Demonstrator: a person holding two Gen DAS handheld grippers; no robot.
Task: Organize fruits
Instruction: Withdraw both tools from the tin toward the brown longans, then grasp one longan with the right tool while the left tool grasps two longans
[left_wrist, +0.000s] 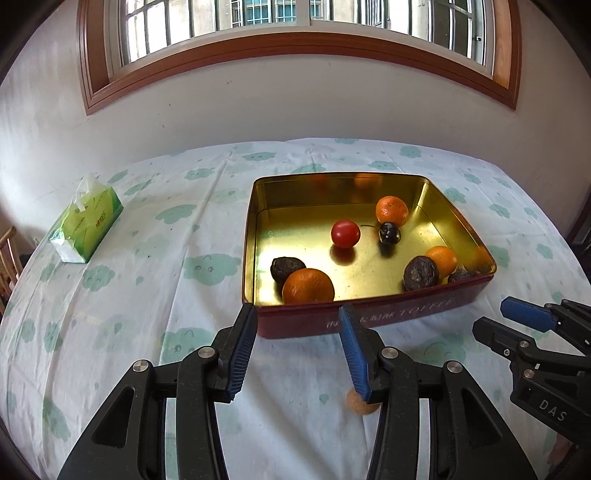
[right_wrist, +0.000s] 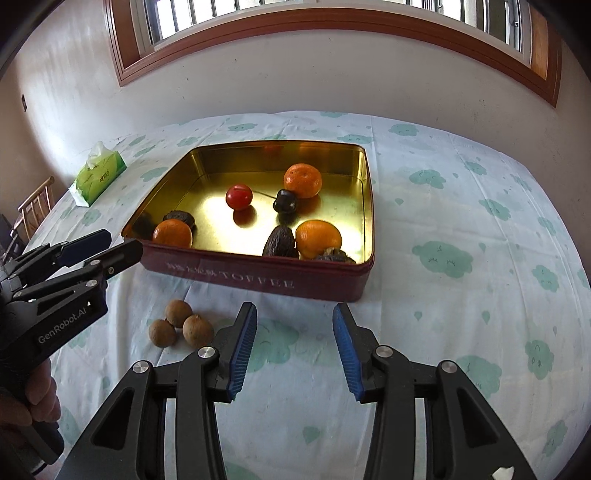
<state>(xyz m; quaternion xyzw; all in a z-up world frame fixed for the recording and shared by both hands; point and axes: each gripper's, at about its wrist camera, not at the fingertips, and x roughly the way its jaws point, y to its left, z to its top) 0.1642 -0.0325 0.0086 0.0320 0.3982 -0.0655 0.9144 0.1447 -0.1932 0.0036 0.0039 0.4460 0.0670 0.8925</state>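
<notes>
Left claw (left_wrist: 297, 314): yours gapes wide, empty, just short of the tin (left_wrist: 369, 317).
Right claw (right_wrist: 293, 314): wide, empty.
Longans (right_wrist: 181, 323): on desk, left of your right claw.

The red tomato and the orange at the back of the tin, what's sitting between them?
A dark cherry with a thin stem, shown in both wrist views, lies between the tomato and the back orange, close against the orange.

Table's got a cloud-print cloth (right_wrist: 461, 206); on it sit the red tin (right_wrist: 258, 273), tissue pack (right_wrist: 98, 173), three longans (right_wrist: 181, 326).
</notes>
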